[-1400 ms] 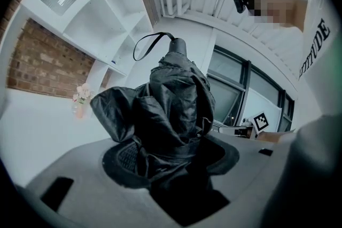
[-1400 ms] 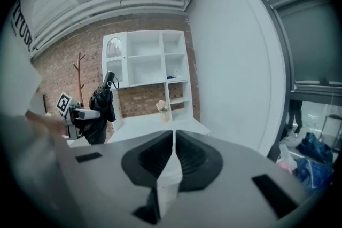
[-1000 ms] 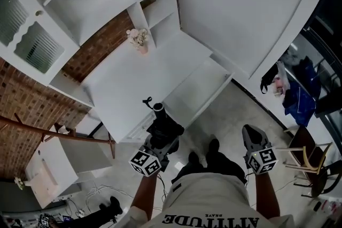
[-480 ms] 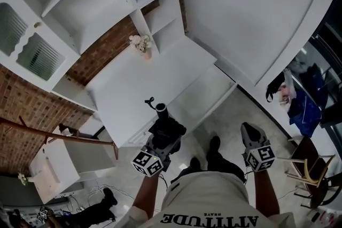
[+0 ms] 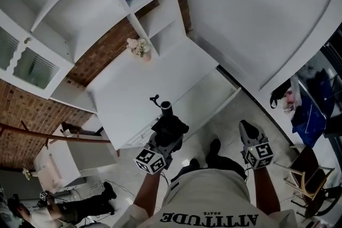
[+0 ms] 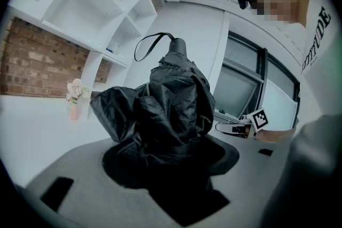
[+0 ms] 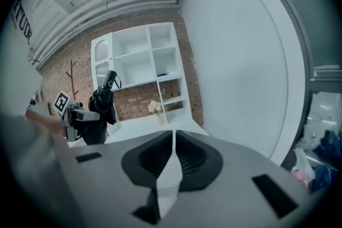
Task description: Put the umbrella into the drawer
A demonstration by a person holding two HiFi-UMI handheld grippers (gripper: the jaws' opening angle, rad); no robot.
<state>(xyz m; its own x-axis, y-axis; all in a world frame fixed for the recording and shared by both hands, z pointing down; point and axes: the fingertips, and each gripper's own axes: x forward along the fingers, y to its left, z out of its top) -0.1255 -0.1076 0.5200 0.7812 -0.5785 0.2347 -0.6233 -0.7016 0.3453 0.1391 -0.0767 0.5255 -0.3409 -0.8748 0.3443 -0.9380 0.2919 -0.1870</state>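
A folded black umbrella (image 5: 169, 126) stands upright in my left gripper (image 5: 164, 139), which is shut on its crumpled canopy; the handle and wrist loop (image 6: 155, 40) stick up above the jaws. In the left gripper view the umbrella (image 6: 171, 109) fills the space between the jaws. The open white drawer (image 5: 209, 94) juts from the desk's front, just ahead and to the right of the umbrella. My right gripper (image 5: 247, 131) hangs over the floor to the drawer's right, its jaws (image 7: 173, 152) shut with nothing in them.
The white desk top (image 5: 144, 80) carries a small vase of flowers (image 5: 140, 48) at its back. White shelving (image 5: 80, 2) rises behind it against a brick wall. A low white cabinet (image 5: 64, 160) stands at the left; a chair (image 5: 307, 179) and bags at the right.
Both grippers have advanced toward the desk, the left one still carrying the umbrella. The open drawer now lies closer to them. Neither gripper's jaws have changed.
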